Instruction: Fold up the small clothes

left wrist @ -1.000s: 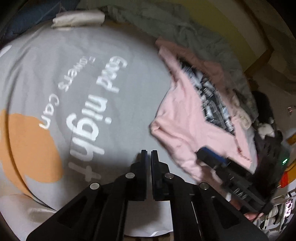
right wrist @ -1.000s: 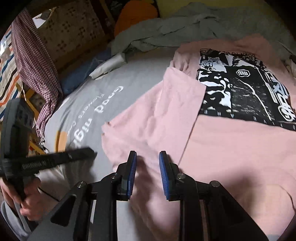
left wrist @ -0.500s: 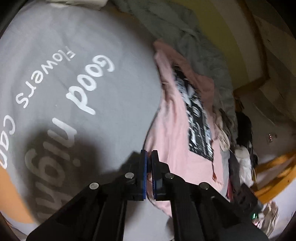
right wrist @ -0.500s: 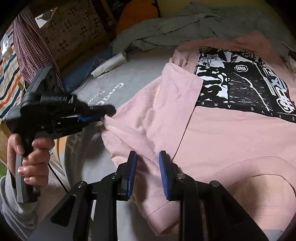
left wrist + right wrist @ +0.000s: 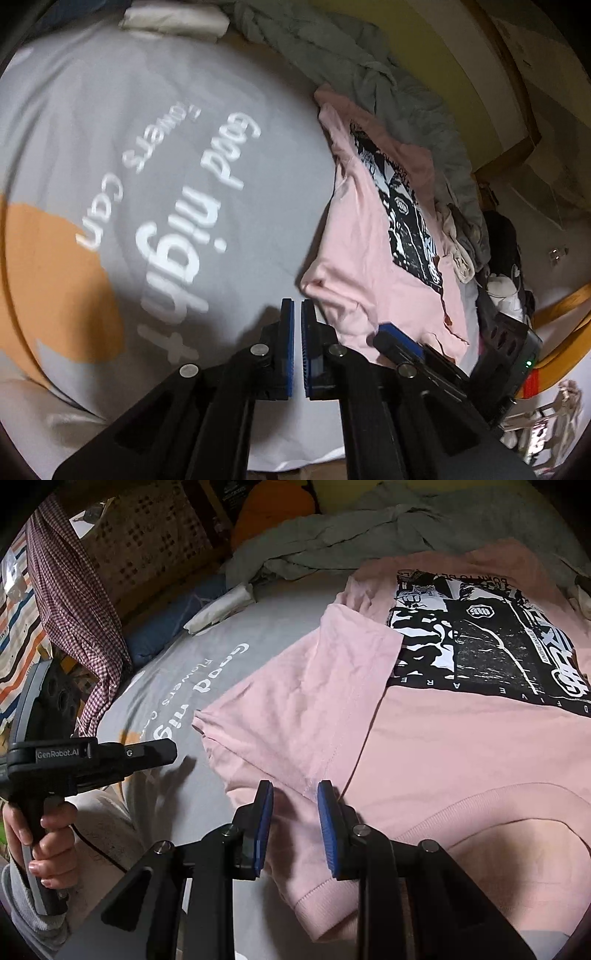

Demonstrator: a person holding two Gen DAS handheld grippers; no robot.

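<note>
While the pink T-shirt [image 5: 424, 746] lay spread on the grey bedspread [image 5: 155, 122], print side up, I had one sleeve [image 5: 314, 686] folded in over its front. So I judged I was at the first fold, with the rest still to do.

My left gripper [image 5: 297, 325] was closed tight with nothing in it. It hung over the bedspread, just beside the folded edge of the shirt, not touching it as far as I could see. My right gripper [image 5: 295, 823] was open a little. Its blue pads [image 5: 264, 830] stood on either side of the shirt near the neck band, but I could not tell if they had any cloth between them.

Next, I thought, the left gripper had to open and take the shirt's near edge. Both grippers would need to lift together, or the soft cloth would bunch up and the folded sleeve would slip out.
</note>
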